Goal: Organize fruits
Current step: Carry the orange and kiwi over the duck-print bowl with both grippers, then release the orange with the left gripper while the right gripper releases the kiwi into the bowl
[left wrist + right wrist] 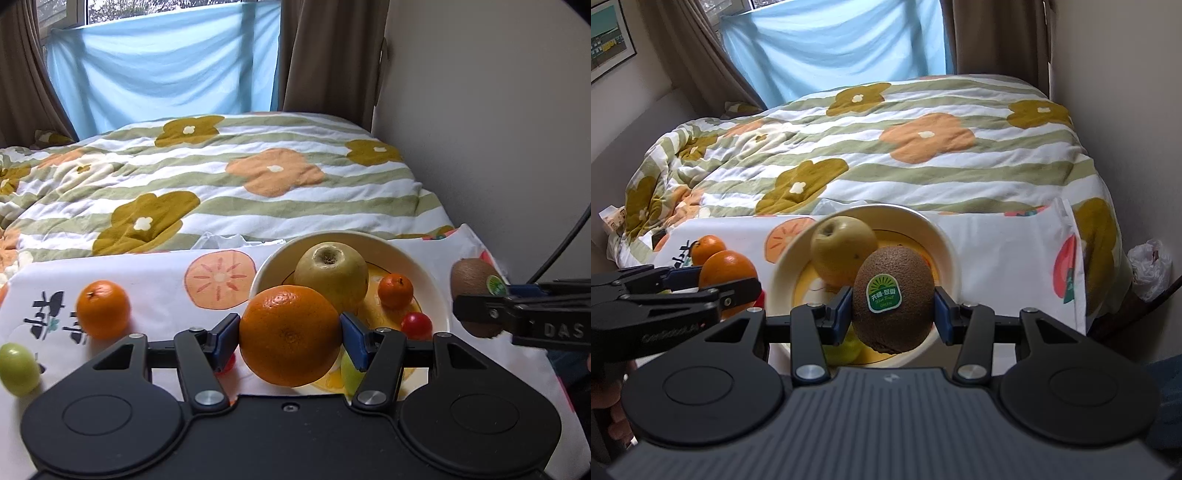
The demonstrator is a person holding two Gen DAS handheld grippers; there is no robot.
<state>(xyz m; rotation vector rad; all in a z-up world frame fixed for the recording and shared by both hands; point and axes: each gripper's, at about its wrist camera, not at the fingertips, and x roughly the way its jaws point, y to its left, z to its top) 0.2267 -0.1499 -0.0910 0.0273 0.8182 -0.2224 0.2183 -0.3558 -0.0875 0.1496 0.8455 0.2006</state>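
Blue-padded fingers of left gripper around 1 dimpled orange, right gripper around fuzzy oval kiwi.

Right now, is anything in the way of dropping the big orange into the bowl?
Partly. The pear fills the bowl's middle, with a small mandarin and cherry tomato beside it. The held orange needs the near-left gap.

bed: floral striped duvet | window: blue cloth between brown curtains | wall: framed picture far left | floor: plastic bag right of bed
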